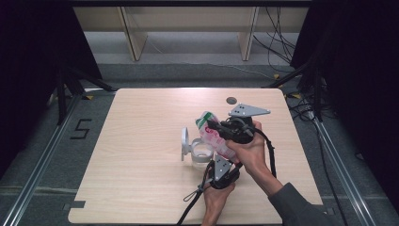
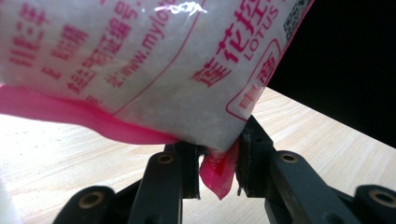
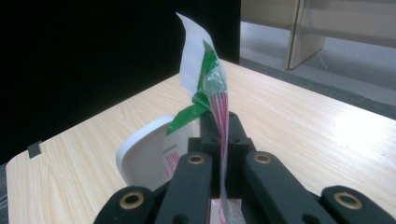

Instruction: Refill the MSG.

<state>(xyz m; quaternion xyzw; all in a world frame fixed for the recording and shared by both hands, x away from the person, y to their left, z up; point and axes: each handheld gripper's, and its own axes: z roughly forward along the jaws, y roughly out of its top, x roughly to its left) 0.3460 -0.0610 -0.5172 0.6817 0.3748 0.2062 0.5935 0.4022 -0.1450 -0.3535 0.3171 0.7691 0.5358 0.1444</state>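
above the jar (image 1: 202,154), a pink-printed white pouch (image 1: 214,136).

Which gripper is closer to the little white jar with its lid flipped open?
Left. The left gripper sits right beside the white jar, pinching the bag's bottom corner. The right gripper is above and beyond it, clamping the bag's top.

Left gripper (image 1: 219,165) jaws pinched below, right gripper (image 1: 221,129) jaws clamped above
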